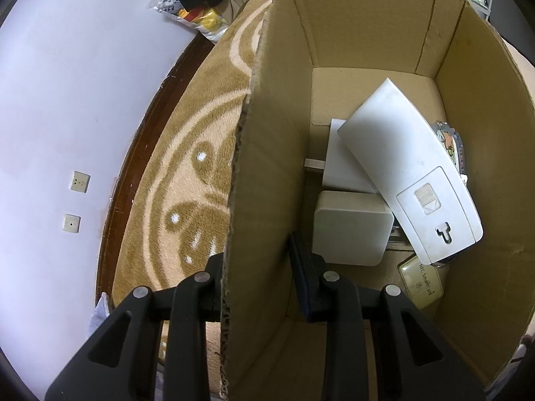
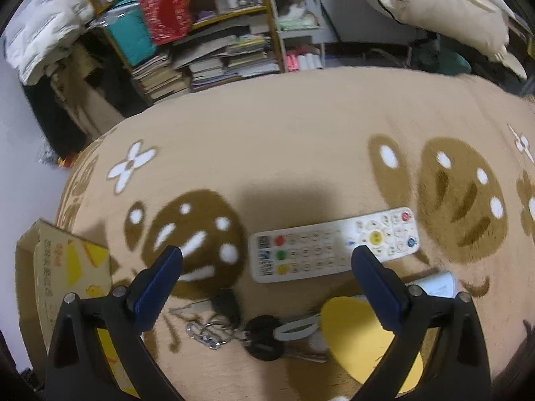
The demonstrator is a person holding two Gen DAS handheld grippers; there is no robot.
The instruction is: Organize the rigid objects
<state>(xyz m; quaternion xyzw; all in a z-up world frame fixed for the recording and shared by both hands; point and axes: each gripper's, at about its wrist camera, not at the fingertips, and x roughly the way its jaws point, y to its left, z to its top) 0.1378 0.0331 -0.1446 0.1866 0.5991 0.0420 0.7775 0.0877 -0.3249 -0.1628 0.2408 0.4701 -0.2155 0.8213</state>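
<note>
My left gripper (image 1: 260, 267) is shut on the left wall of a cardboard box (image 1: 267, 173), one finger outside and one inside. In the box lie a white remote turned face down (image 1: 411, 167), two white adapters (image 1: 351, 227), a pale smart card (image 1: 421, 284) and a patterned tag (image 1: 451, 140). My right gripper (image 2: 265, 264) hangs open above the rug. Beyond its fingertips lies a white remote with coloured buttons (image 2: 334, 244). A bunch of black keys with a ring (image 2: 240, 327) and a yellow oval piece (image 2: 361, 334) lie between its fingers, lower down.
The tan patterned rug (image 2: 301, 153) covers the floor. The cardboard box (image 2: 60, 284) shows at the right view's left edge. Cluttered bookshelves (image 2: 200, 50) and bedding (image 2: 434, 3) stand behind the rug. A white wall with sockets (image 1: 80, 180) is left of the box.
</note>
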